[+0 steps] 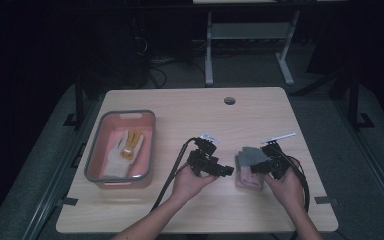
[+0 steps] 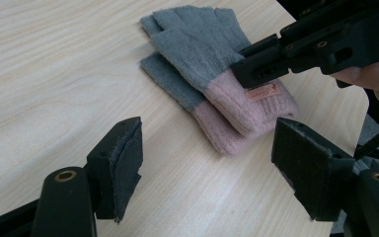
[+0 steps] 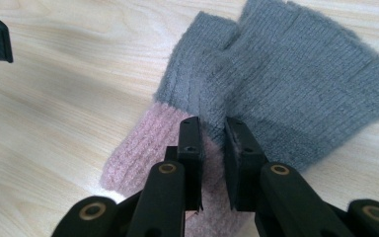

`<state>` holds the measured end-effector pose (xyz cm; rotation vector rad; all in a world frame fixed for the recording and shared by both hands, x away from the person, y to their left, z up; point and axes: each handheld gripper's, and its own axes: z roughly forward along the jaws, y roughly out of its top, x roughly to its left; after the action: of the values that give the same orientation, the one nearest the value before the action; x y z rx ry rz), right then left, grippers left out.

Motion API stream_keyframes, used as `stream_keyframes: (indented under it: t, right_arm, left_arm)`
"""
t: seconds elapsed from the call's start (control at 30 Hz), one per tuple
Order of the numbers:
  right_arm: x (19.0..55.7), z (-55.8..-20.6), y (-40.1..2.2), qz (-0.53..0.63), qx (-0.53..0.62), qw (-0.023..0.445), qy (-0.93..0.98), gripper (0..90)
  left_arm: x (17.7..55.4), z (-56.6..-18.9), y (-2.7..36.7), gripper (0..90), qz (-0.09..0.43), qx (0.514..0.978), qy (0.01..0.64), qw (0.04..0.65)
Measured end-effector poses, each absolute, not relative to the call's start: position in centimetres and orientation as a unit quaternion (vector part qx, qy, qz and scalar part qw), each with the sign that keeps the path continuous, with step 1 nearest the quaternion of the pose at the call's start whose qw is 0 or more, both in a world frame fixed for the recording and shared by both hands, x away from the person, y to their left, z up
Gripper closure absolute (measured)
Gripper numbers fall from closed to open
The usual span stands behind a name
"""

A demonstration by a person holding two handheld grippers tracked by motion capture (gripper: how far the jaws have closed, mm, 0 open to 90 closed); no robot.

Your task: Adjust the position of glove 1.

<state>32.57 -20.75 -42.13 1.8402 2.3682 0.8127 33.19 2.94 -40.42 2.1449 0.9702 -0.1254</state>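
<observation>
Pinching the grey-and-pink gloves (image 3: 256, 98) near the table's (image 1: 180, 210) right edge, the right gripper (image 3: 213, 143) is clamped; the left gripper (image 2: 205, 168) gapes empty.

light: high view dim | gripper views bright, sharp | surroundings dark

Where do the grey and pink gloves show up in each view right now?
High view: grey and pink gloves right of centre, at the right gripper.
Left gripper view: upper centre.
Right gripper view: centre, pink cuff pinched.
Shared landmark: the pink cuff, clamped by the right gripper.
</observation>
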Motion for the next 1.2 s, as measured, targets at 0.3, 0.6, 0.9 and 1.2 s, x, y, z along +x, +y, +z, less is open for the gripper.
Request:
stream_keyframes:
  t: [0.3, 0.6, 0.9, 1.2]
  right_arm:
    - [32.5, -42.3, -21.1, 0.273, 0.602, 0.001, 0.750, 68.5]
    - [32.0, -41.7, -22.8, 0.298, 0.610, 0.005, 0.734, 61.4]
    - [31.4, -42.2, -24.6, 0.312, 0.621, 0.002, 0.719, 52.8]
    - [31.2, -43.4, -25.6, 0.322, 0.632, -0.013, 0.705, 49.6]
  left_arm:
    - [33.2, -41.1, 2.2, 28.1, -0.054, 0.843, 0.380, 0.377]
    - [33.6, -41.9, 1.2, 29.6, -0.064, 0.841, 0.386, 0.375]
    - [34.0, -43.2, -0.2, 33.3, -0.084, 0.834, 0.397, 0.374]
    - [34.7, -44.5, -1.6, 35.8, -0.102, 0.828, 0.412, 0.367]
